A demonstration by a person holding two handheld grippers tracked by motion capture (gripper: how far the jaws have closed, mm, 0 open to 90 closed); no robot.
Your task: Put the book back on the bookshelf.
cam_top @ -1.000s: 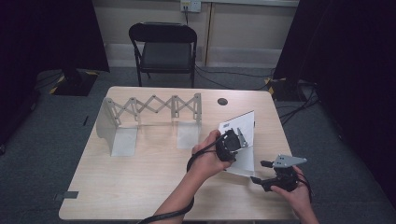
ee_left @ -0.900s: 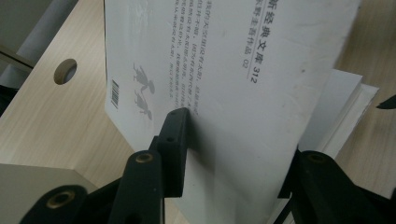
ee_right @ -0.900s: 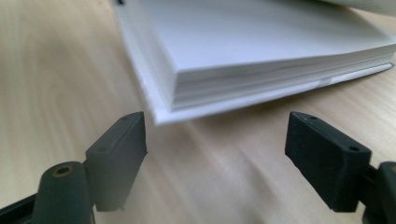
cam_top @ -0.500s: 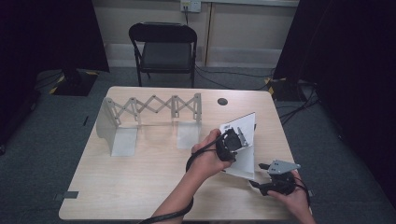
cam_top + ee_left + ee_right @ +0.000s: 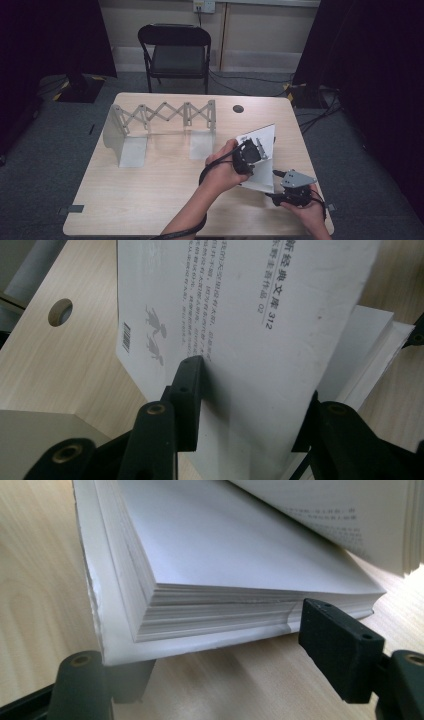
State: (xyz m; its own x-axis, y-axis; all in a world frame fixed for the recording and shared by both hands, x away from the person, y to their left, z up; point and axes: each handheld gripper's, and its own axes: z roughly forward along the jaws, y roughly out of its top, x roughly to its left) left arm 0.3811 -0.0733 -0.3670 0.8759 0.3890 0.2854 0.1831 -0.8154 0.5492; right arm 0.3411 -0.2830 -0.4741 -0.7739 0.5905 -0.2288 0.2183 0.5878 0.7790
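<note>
Since the earlier picture the right gripper (image 5: 280,196) had slid a little leftward along the near edge of the table (image 5: 150,200), closer to the book (image 5: 264,137), while the left gripper (image 5: 248,156) had kept its place. At the far left of the table stood a folding metal rack (image 5: 150,125), its scissor bars stretched between two end plates. Right of it, a round cable hole (image 5: 238,108) sat near the far edge. The book lay on the right part of the table, and the left gripper's fingers (image 5: 187,390) were clamped tight on its raised white cover (image 5: 250,365), which stood tilted, with printed text and a barcode showing in the left gripper view. Farther right, the right gripper's fingers (image 5: 340,645) had just been closing but were still apart, one at the page block's near corner and the other under the lower cover, neither clearly pressing on it.
</note>
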